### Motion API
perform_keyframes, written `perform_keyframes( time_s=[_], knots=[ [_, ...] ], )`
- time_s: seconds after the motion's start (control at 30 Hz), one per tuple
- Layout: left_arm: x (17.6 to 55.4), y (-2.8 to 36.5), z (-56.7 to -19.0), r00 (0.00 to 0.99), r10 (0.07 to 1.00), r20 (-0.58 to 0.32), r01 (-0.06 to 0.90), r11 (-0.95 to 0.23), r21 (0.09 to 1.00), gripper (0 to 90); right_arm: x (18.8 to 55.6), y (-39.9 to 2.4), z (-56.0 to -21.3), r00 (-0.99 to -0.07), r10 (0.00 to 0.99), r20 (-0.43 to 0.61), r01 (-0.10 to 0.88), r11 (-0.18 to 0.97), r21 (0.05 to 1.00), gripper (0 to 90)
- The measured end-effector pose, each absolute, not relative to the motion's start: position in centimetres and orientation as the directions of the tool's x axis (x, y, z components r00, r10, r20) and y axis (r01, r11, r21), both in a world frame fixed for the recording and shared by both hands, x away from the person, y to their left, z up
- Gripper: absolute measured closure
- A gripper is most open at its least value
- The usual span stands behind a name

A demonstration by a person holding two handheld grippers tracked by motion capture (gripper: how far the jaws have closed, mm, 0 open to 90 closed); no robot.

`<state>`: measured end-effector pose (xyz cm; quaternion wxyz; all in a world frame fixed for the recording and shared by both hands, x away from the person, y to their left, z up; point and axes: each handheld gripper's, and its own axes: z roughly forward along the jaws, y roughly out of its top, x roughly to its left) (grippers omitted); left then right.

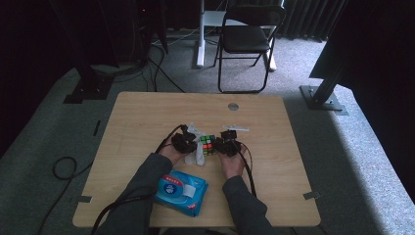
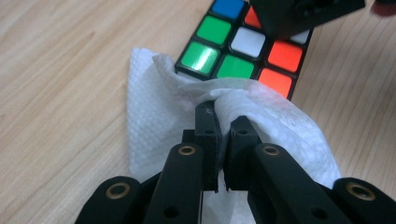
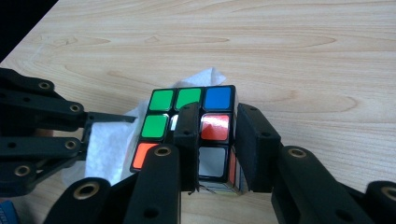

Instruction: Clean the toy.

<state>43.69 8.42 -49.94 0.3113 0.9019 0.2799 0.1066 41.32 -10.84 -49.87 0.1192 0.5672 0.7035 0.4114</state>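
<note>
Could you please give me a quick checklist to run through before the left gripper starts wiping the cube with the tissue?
1. Left gripper shut on the tissue: ok, a fold is pinched between its jaws.
2. Right gripper steadying the cube: ok, one jaw lies across the top face, the other down its side.
3. Tissue touching the cube: ok, it overlaps the near edge.
4. Cube flat on the table: cannot tell, its base is hidden.
5. Wipes pack out of the way: ok, it lies near the table's front edge.
</note>
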Motion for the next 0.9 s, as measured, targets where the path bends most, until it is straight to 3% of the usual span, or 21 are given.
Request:
perform_keyframes(
  time_s=[0.53, 0.9],
  knots=[
    [43.5, 9.1, -49.5, 0.817, 0.577, -0.019, 0.441, -0.603, 0.665, 86.0, 41.3, -10.8, -49.8, -0.319, 0.899, 0.3, 0.702, 0.012, 0.712, 70.9],
    [43.8, 7.7, -51.0, 0.843, 0.539, 0.003, 0.448, -0.703, 0.553, 85.9, 41.2, -10.8, -49.8, -0.311, 0.902, 0.301, 0.705, 0.006, 0.709, 70.9]
  ],
)
